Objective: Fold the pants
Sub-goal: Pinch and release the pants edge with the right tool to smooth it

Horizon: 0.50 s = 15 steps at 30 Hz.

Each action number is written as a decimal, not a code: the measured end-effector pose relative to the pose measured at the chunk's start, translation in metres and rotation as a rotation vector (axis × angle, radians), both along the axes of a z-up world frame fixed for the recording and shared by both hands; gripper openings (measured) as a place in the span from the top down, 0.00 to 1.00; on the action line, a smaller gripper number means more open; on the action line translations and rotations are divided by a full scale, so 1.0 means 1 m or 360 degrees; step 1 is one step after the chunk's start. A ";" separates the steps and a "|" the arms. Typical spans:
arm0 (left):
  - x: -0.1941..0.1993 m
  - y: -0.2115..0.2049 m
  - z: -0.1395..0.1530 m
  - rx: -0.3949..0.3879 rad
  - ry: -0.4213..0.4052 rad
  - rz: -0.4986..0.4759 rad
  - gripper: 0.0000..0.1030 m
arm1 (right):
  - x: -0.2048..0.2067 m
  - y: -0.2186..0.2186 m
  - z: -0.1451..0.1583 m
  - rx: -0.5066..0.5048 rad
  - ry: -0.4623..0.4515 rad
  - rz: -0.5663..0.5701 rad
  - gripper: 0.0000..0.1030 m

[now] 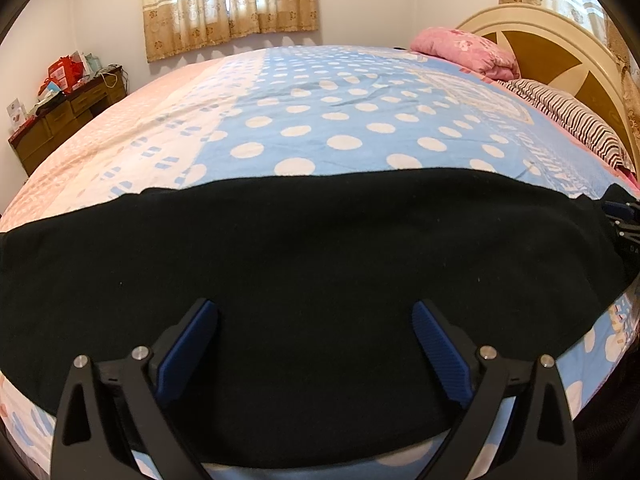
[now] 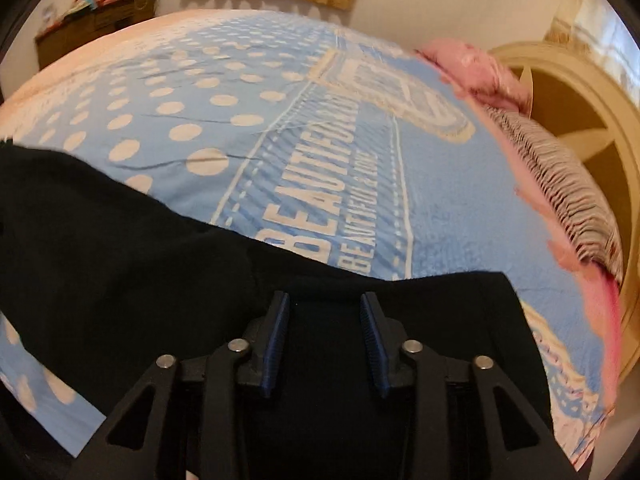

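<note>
Now the pants [image 1: 304, 248] are lying lengthwise along the bed's [image 1: 320, 120] near edge. Both the left gripper [image 1: 314, 312] and the right gripper [image 2: 324, 304] are hovering unclenched over them, gripping nothing.

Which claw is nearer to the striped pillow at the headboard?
Right. The right claw, open over the black pants, is toward the striped pillow. The left claw, also open over the pants, is farther from it.

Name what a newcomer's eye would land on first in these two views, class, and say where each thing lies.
The black pants stretch across the near edge of the bed, under both open grippers. Behind them spreads the blue polka-dot bedspread, with a pink quilt by the headboard at far right.
</note>
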<state>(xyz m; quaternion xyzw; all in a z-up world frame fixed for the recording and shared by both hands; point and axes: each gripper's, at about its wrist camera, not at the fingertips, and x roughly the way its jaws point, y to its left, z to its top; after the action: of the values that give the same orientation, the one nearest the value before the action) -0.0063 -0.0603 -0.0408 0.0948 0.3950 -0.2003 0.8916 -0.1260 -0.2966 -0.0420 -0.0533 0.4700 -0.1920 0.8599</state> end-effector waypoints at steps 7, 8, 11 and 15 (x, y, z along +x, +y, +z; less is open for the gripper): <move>-0.002 0.002 -0.001 -0.0009 0.0004 0.0008 0.02 | -0.021 -0.023 0.006 0.0265 -0.0398 -0.0333 0.96; -0.003 0.002 -0.001 -0.0008 0.0001 0.0008 0.02 | -0.024 -0.026 0.006 0.0293 -0.0448 -0.0379 0.96; -0.003 0.002 -0.001 -0.0005 0.0000 0.0008 0.02 | -0.028 -0.036 0.005 0.0373 -0.0571 -0.0503 0.96; -0.003 0.002 -0.001 -0.0005 0.0000 0.0015 0.02 | -0.026 -0.049 0.003 0.0486 -0.0670 -0.0624 0.96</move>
<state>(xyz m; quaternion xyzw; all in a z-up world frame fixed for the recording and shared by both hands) -0.0092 -0.0582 -0.0414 0.0916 0.3951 -0.1967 0.8927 -0.1522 -0.3461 -0.0391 0.2086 0.3065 -0.2879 0.8830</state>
